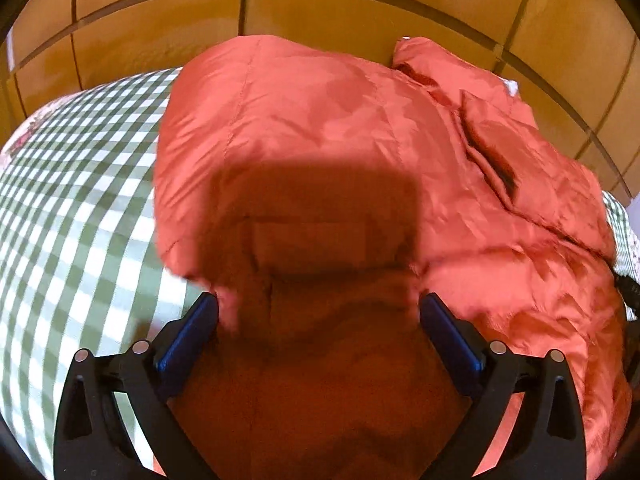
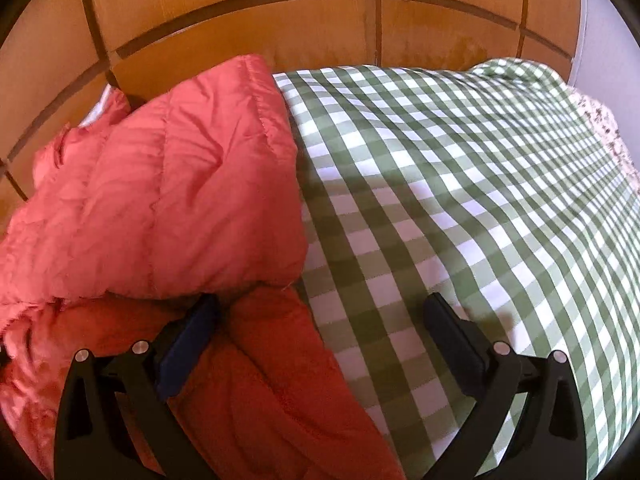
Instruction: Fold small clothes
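Note:
A puffy red quilted jacket (image 1: 360, 128) lies on a green-and-white checked cloth (image 1: 72, 200). In the left wrist view my left gripper (image 1: 320, 320) is open wide, its two fingers on either side of a shaded fold of the jacket. A flap with a dark opening (image 1: 500, 168) shows at the right. In the right wrist view the jacket (image 2: 160, 184) fills the left half, with one part folded over. My right gripper (image 2: 320, 320) is open. Its left finger (image 2: 192, 340) sits under the folded edge, its right finger (image 2: 452, 340) over the checked cloth (image 2: 480, 200).
A wooden panelled wall (image 1: 320, 8) stands behind the surface, also in the right wrist view (image 2: 280, 20). A floral fabric edge (image 2: 608, 136) shows at the far right of the checked cloth. A dark object (image 1: 628, 288) sits at the right edge.

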`<control>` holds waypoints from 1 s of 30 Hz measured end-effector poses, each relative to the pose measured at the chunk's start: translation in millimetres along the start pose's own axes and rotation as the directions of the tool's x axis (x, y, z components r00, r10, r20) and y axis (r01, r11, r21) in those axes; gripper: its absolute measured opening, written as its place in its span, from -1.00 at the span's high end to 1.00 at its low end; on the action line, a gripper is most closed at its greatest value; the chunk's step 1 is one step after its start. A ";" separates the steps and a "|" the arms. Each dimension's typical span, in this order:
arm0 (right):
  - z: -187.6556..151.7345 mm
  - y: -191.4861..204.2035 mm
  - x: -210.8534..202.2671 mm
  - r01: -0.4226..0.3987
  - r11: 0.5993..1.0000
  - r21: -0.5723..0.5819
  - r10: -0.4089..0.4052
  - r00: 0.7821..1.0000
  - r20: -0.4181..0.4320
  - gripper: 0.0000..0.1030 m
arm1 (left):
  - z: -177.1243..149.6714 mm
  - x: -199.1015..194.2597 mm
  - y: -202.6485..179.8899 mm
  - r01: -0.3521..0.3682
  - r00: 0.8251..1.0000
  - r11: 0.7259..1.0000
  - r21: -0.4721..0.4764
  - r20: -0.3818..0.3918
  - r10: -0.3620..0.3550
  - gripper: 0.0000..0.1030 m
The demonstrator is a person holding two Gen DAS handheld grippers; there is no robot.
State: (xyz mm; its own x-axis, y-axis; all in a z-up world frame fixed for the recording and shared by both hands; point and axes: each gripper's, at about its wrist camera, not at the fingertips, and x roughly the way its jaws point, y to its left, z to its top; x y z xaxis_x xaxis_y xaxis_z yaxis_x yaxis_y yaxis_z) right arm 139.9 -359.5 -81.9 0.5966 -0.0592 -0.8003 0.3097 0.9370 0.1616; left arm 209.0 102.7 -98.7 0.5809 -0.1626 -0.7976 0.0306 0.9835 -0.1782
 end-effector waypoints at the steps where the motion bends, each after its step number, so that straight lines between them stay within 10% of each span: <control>1: -1.9 -5.8 -6.8 -0.029 0.999 0.015 0.029 1.000 0.000 -0.96 | -5.6 -8.6 2.5 0.020 1.000 1.000 0.002 0.001 -0.020 -0.94; 11: -64.0 -87.2 -67.6 -0.331 0.927 0.177 0.344 0.938 -0.049 -0.84 | -90.1 -92.0 85.3 0.216 0.976 0.941 -0.262 0.088 -0.199 -0.94; 19: -120.8 -97.1 -105.3 -0.478 0.863 0.160 0.491 0.869 -0.052 -0.46 | -144.7 -123.5 76.6 0.352 0.935 0.910 -0.219 0.048 -0.351 -0.70; 26: -158.7 -100.0 -112.3 -0.602 0.772 0.207 0.625 0.777 -0.075 -0.13 | -167.4 -129.9 78.5 0.502 0.853 0.814 -0.293 0.011 -0.522 -0.50; 30: -168.8 -97.1 -113.8 -0.625 0.750 0.216 0.649 0.759 -0.060 -0.13 | -179.3 -131.7 81.8 0.544 0.816 0.767 -0.341 0.003 -0.578 -0.50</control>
State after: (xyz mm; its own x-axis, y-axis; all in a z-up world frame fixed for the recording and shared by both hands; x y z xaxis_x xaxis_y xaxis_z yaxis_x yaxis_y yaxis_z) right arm -83.0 -385.6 -104.0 0.6094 0.5836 -0.5366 0.0193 0.6657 0.7460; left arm -10.9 190.5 -111.6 0.4584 -0.7009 -0.5464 0.0619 0.6385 -0.7671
